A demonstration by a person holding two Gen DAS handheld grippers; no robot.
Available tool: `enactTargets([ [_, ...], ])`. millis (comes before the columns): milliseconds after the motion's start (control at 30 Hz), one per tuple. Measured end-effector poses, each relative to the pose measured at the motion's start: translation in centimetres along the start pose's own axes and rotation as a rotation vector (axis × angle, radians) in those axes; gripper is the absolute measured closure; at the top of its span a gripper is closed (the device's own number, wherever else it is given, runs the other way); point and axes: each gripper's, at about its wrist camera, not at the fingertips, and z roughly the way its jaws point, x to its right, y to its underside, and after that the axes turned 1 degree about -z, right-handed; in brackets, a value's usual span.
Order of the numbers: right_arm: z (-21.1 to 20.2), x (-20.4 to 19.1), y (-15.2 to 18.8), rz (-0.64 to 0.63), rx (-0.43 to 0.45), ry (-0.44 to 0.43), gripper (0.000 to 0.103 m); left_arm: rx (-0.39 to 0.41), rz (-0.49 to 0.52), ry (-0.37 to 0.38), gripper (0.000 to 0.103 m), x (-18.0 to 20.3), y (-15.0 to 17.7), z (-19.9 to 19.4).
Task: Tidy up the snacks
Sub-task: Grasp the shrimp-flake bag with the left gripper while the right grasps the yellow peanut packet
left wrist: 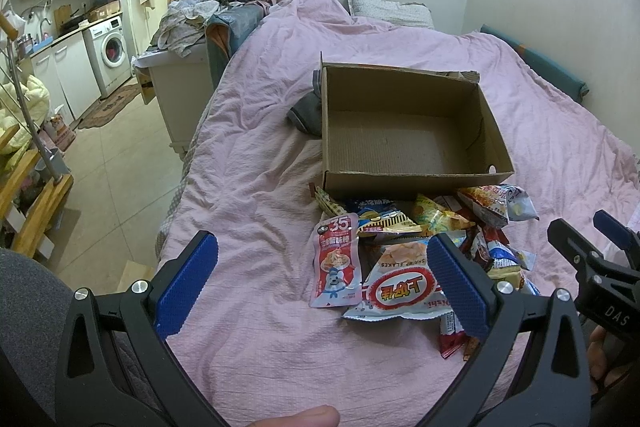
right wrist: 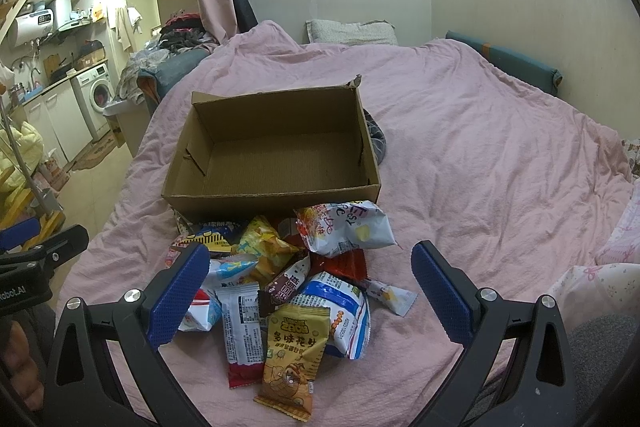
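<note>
A heap of small crinkly foil and plastic snack packets [right wrist: 288, 267] lies on the rumpled pink bedspread [right wrist: 480, 155], pressed up against the near wall of the open brown cardboard box [right wrist: 272, 143], which looks to have nothing in it. The left gripper [left wrist: 322, 279] hangs over the heap's left edge with its blue pads wide apart and nothing between them; the right gripper [right wrist: 310, 287] hangs likewise spread over the near packets. These things will be featherweight, puffed with air and slick, so a squeeze across the belly may crush the crisps or let the bag squirt out. I'd pinch a flat sealed edge, say the top seam of the yellow peanut packet [right wrist: 294, 355] or the red-and-white pouch [left wrist: 338, 263], both lying free at the heap's fringe.
</note>
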Motion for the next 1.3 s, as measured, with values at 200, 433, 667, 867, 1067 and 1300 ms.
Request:
enactTargets([
  [200, -0.1, 0.0, -0.1, -0.002, 0.001, 0.001, 0.000, -0.001, 0.000, 0.000, 0.000, 0.0, 0.0, 0.0],
  [433, 0.3, 0.1, 0.1, -0.002, -0.005, 0.007, 0.000, -0.001, 0.001, -0.008, 0.000, 0.0, 0.2, 0.3],
  [667, 0.5, 1.2, -0.3, 0.048, -0.064, -0.047, 0.000, -0.016, -0.008, -0.002, 0.000, -0.3, 0.3, 0.3],
  [867, 4.5, 5.0, 0.6, 0.244, -0.395, -0.150, 0.001, -0.075, -0.048, -0.010, 0.000, -1.4, 0.4, 1.3],
  [1067, 8.5, 5.4, 4.7, 0.390, -0.692, -0.260, 0.025, -0.140, -0.095, -0.034, 0.000, -2.5, 0.5, 2.5],
  [1300, 10.4, 2.4, 6.3, 0.294, -0.764, -0.248, 0.046, -0.240, -0.136, -0.056, 0.000, -3.3, 1.1, 4.2],
])
